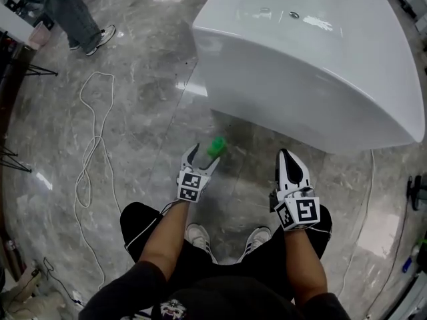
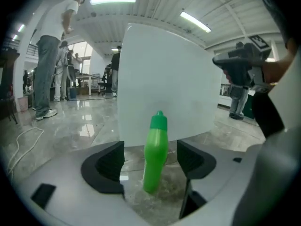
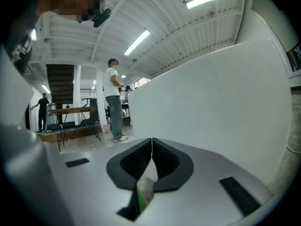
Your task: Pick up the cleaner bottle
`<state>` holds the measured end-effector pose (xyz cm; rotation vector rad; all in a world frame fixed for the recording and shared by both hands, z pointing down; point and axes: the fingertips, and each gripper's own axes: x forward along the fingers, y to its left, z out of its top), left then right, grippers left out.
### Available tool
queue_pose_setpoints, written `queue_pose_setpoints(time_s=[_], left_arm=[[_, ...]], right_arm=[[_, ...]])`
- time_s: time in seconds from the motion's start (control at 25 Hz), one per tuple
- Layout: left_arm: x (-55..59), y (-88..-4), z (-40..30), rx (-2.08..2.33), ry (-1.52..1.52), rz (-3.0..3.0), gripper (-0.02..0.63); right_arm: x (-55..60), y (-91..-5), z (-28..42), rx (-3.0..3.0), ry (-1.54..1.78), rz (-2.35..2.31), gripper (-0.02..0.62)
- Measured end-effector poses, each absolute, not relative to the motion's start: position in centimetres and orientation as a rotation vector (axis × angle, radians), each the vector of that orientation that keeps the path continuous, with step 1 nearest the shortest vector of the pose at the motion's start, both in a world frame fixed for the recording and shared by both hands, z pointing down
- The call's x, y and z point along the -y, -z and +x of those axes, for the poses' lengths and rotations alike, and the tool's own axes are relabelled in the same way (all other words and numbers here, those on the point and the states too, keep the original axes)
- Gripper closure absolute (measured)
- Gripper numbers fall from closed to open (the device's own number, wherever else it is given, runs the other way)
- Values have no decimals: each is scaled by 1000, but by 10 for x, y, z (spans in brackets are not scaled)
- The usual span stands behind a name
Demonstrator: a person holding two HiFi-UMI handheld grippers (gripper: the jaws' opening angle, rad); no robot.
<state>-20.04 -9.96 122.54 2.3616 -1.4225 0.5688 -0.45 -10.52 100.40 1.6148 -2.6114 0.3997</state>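
Observation:
The green cleaner bottle (image 1: 215, 147) stands upright on the grey marble floor, close to the base of a big white tub (image 1: 313, 59). In the left gripper view the bottle (image 2: 156, 149) rises between the two black pads, with a gap on each side. My left gripper (image 1: 204, 156) is open around it and low over the floor. My right gripper (image 1: 287, 155) hangs to the right of the bottle, its jaws shut with nothing between them. A sliver of green (image 3: 139, 197) shows under those jaws in the right gripper view.
The white tub wall (image 2: 164, 79) fills the space just behind the bottle. A white cable (image 1: 93, 145) loops over the floor at the left. Another person's legs (image 1: 73, 12) are at the top left. My own shoes (image 1: 198, 235) stand below the grippers.

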Motion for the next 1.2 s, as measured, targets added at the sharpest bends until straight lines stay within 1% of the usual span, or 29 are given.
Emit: queue_pose_setpoints(time_s=[0.12, 0.28, 0.56, 0.76, 0.84, 0.88, 0.92, 0.96, 1.2], left_arm=[[110, -1258, -193, 1383, -625, 2373, 262], [124, -1287, -178, 1353, -612, 2376, 259], [145, -1312, -158, 1336, -616, 2403, 261], [155, -1321, -158, 1362, -599, 2351, 266], [158, -1319, -156, 1376, -595, 2350, 312], [160, -1318, -156, 1388, -600, 2349, 348], [163, -1318, -156, 1401, -603, 2342, 399], [166, -1318, -156, 1411, -601, 2330, 411], [177, -1296, -154, 1448, -550, 2298, 416]], right_arm=[[102, -1005, -2, 2595, -390, 1612, 578], [96, -1005, -2, 2591, -375, 1596, 578], [83, -1009, 1, 2573, -347, 1566, 577], [80, -1012, 8, 2551, -357, 1594, 577], [79, -1012, 13, 2539, -358, 1607, 577], [79, -1012, 15, 2536, -358, 1610, 577], [80, -1012, 16, 2533, -357, 1609, 577], [81, -1012, 17, 2531, -354, 1608, 577], [82, -1012, 20, 2504, -264, 1598, 577]])
